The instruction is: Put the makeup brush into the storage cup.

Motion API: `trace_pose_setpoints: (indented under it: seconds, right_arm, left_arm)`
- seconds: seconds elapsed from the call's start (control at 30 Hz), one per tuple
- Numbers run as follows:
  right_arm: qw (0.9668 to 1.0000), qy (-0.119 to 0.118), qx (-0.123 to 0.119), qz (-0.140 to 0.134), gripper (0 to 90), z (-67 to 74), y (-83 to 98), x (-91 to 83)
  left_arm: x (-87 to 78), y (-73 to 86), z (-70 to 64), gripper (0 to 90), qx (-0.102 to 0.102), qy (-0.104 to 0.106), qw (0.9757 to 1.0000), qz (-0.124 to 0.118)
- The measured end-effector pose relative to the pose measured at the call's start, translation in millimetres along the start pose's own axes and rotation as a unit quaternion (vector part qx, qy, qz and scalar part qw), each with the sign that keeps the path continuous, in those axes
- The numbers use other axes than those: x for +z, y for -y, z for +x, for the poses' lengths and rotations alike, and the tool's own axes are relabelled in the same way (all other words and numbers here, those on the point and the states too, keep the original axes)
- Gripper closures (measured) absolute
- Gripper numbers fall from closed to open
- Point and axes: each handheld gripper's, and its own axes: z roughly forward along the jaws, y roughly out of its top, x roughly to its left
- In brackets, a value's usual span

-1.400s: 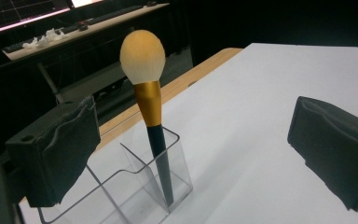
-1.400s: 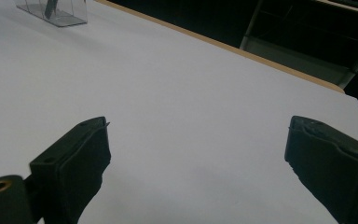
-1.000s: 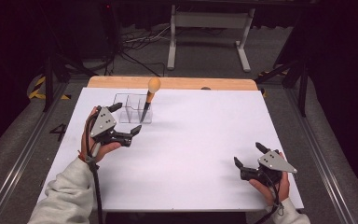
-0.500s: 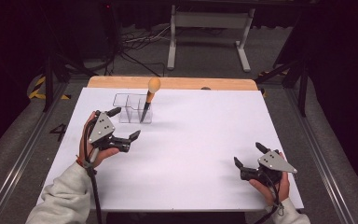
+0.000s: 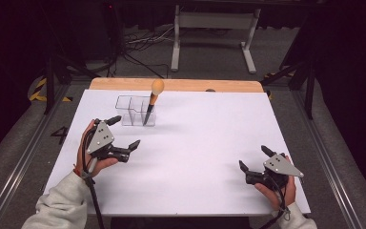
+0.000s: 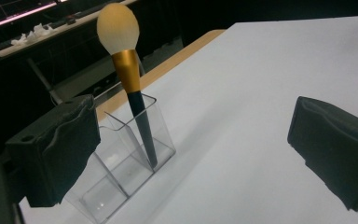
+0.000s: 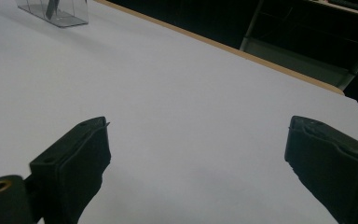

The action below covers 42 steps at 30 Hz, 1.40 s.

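A clear plastic organizer [image 5: 129,110] with three compartments stands at the back left of the white table [image 5: 209,138]. A makeup brush [image 5: 149,110] with a black handle, gold ferrule and pale round head leans in its right-hand compartment. My left gripper [image 5: 126,131] hovers just in front of the organizer, open and holding nothing. In the left gripper view the brush [image 6: 137,109] and organizer [image 6: 121,172] stand between and beyond the wide-apart jaws of the left gripper [image 6: 191,154]. My right gripper [image 5: 253,157] rests near the front right, open and empty; in its own view the right gripper [image 7: 196,163] frames bare table.
A strip of wooden tabletop [image 5: 181,85] shows along the far edge of the white surface. The organizer [image 7: 60,11] appears far off at the top left of the right gripper view. Dark floor, cables and a metal stand [image 5: 214,28] lie beyond the table.
My left gripper has drawn back a little toward the person, away from the organizer, still open. The right gripper has barely shifted. The brush stays in its compartment.
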Motion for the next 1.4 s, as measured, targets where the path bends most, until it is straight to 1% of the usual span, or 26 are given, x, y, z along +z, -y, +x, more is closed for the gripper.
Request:
trace_pose_setpoints:
  seconds: [0.1, 0.13, 0.2, 0.23, 0.37, 0.43, 0.47, 0.57, 0.67, 0.7, 0.8, 0.83, 1.03, 1.1, 1.13, 1.2, 1.23, 1.4]
  right_arm:
    - [1.0, 0.0, 0.002, 0.0, 7.4, -0.1, -0.1, -0.2]
    - [1.0, 0.0, 0.001, 0.0, 7.4, 0.0, -0.1, -0.2]
    - [1.0, -0.001, 0.0, 0.0, 7.4, 0.2, -0.2, -0.2]
    - [1.0, -0.001, 0.0, 0.0, 7.4, 0.3, -0.3, 0.0]
    - [1.0, 0.0, -0.002, 0.0, 7.4, 1.0, -0.4, 0.3]
    - [1.0, 0.001, -0.005, 0.0, 7.4, 1.0, -0.5, 0.3]
    - [1.0, 0.001, -0.003, 0.0, 7.4, 1.0, -0.4, 0.3]
    - [1.0, 0.001, -0.005, 0.001, 7.4, 1.2, -0.3, 0.3]
    - [1.0, 0.001, -0.006, 0.003, 7.4, 1.9, 0.1, -0.8]
    - [1.0, 0.001, -0.007, 0.002, 7.4, 1.9, 0.2, -1.3]
    - [1.0, 0.002, -0.007, 0.001, 7.4, 1.6, 0.2, -2.0]
    - [1.0, 0.003, -0.007, 0.002, 7.4, 1.9, 0.1, -2.2]
    - [0.9999, 0.004, -0.013, 0.001, 7.4, 2.6, 0.2, -3.4]
    - [0.9999, 0.005, -0.013, 0.001, 7.4, 2.3, 0.2, -3.5]
    - [0.9999, 0.005, -0.012, 0.001, 7.4, 1.9, 0.4, -3.5]
    - [0.9999, 0.005, -0.012, 0.001, 7.4, 1.8, 0.4, -3.8]
    - [0.9999, 0.005, -0.012, 0.0, 7.4, 1.8, 0.3, -3.9]
    - [0.9999, 0.005, -0.014, 0.0, 7.4, 1.5, 0.6, -3.9]
  left_arm:
    - [-2.8, 3.4, -0.5, 2.8, 0.0, 0.003, 1.0, 0.006]
    - [-3.6, 4.6, -1.1, 2.7, -0.003, 0.002, 1.0, 0.003]
    - [-5.9, 6.7, -1.5, 2.8, -0.005, 0.004, 1.0, 0.005]
    - [-7.2, 7.8, -1.7, 2.8, -0.003, 0.003, 1.0, 0.008]
    - [-10.9, 11.5, -2.7, 2.8, -0.009, 0.004, 0.9999, 0.009]
    - [-13.1, 13.3, -2.9, 2.8, -0.008, 0.004, 0.9999, 0.01]
    - [-14.4, 14.5, -3.3, 2.9, -0.011, 0.004, 0.9999, 0.013]
    - [-16.8, 18.6, -3.9, 3.1, -0.008, 0.001, 0.9998, 0.02]
    - [-18.2, 22.6, -4.4, 3.2, -0.016, 0.004, 0.9996, 0.024]
    - [-18.9, 23.3, -4.3, 3.2, -0.015, 0.006, 0.9995, 0.027]
    - [-20.3, 26.7, -6.1, 3.2, -0.02, 0.007, 0.9993, 0.03]
    - [-20.9, 27.6, -6.1, 3.2, -0.017, 0.007, 0.9993, 0.031]
    - [-26.8, 35.2, -9.2, 3.3, -0.025, 0.011, 0.9988, 0.042]
    - [-28.6, 37.9, -9.9, 3.3, -0.021, 0.009, 0.9986, 0.048]
    - [-29.7, 39.2, -10.6, 3.3, -0.026, 0.012, 0.9984, 0.049]
    - [-32.3, 41.9, -11.4, 3.3, -0.03, 0.01, 0.9981, 0.053]
    - [-33.8, 43.2, -11.5, 3.3, -0.032, 0.01, 0.998, 0.053]
    - [-40.7, 51.1, -11.6, 3.5, -0.053, 0.013, 0.9972, 0.051]
